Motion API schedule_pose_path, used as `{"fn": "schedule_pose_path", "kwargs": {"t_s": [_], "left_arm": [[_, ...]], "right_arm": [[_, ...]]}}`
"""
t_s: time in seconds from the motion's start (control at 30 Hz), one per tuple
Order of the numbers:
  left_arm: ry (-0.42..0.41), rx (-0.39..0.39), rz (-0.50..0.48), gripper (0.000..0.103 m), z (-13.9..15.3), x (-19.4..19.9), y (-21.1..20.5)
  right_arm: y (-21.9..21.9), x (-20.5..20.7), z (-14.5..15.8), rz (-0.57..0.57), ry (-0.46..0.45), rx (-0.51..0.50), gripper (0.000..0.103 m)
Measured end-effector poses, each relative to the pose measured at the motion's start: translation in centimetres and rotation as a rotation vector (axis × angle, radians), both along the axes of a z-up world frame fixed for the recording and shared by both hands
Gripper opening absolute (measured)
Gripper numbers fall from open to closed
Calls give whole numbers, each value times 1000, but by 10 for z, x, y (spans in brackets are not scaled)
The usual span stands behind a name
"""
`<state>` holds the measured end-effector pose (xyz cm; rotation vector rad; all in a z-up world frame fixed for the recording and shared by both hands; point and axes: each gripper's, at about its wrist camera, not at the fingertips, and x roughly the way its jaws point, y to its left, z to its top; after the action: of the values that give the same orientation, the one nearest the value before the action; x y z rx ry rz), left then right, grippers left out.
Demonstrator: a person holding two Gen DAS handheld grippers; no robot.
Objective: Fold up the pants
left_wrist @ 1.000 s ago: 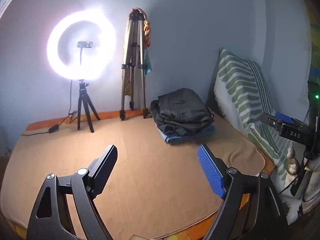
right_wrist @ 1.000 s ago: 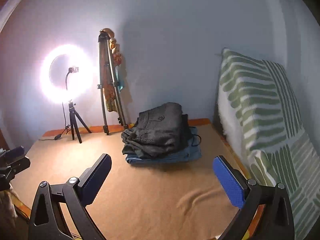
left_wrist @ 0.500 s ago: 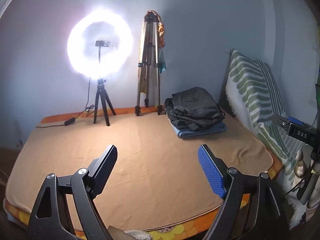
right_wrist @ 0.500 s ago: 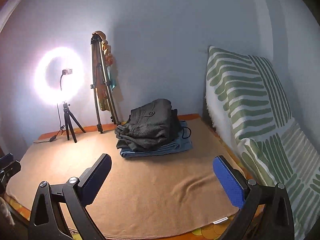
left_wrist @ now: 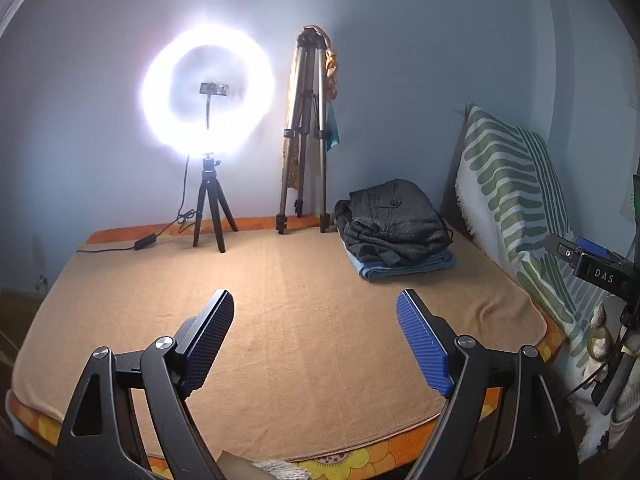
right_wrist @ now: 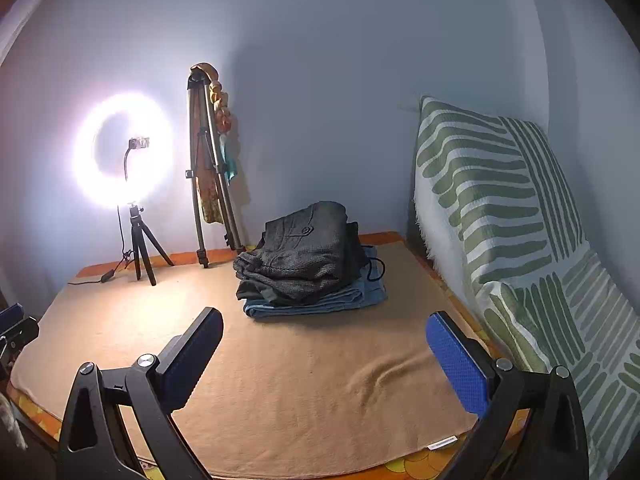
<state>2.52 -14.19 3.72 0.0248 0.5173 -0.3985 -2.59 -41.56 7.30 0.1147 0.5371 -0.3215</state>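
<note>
A stack of folded pants (left_wrist: 394, 222) lies at the far right of a tan blanket (left_wrist: 280, 320) on the bed: dark grey pants on top, light blue jeans (left_wrist: 408, 270) underneath. The stack also shows in the right wrist view (right_wrist: 308, 256). My left gripper (left_wrist: 316, 340) is open and empty, held over the blanket's near part, well short of the stack. My right gripper (right_wrist: 324, 356) is open and empty, in front of the stack. Part of the right gripper shows at the right edge of the left wrist view (left_wrist: 592, 268).
A lit ring light (left_wrist: 208, 92) on a small tripod and a folded tall tripod (left_wrist: 306, 132) stand against the back wall. A green-striped white cushion (right_wrist: 500, 216) leans along the right side. A cable (left_wrist: 140, 244) lies at the back left. The bed's orange edge (left_wrist: 400, 444) runs along the front.
Both grippers have drawn back and away from the stack, showing more of the blanket and the bed's front edge. Both stay open and empty. The stack has not moved.
</note>
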Motion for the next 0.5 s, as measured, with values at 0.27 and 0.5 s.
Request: {"fn": "schedule_pose_path", "kwargs": {"t_s": [0.27,0.5], "left_arm": [[-2,-3,10,84,-1,-1,2],[0,-7,13,84,-1,-1,4]], "right_arm": [[1,-1,0,-2,0,3,103],[3,0,-1,2,2,6,103]]}}
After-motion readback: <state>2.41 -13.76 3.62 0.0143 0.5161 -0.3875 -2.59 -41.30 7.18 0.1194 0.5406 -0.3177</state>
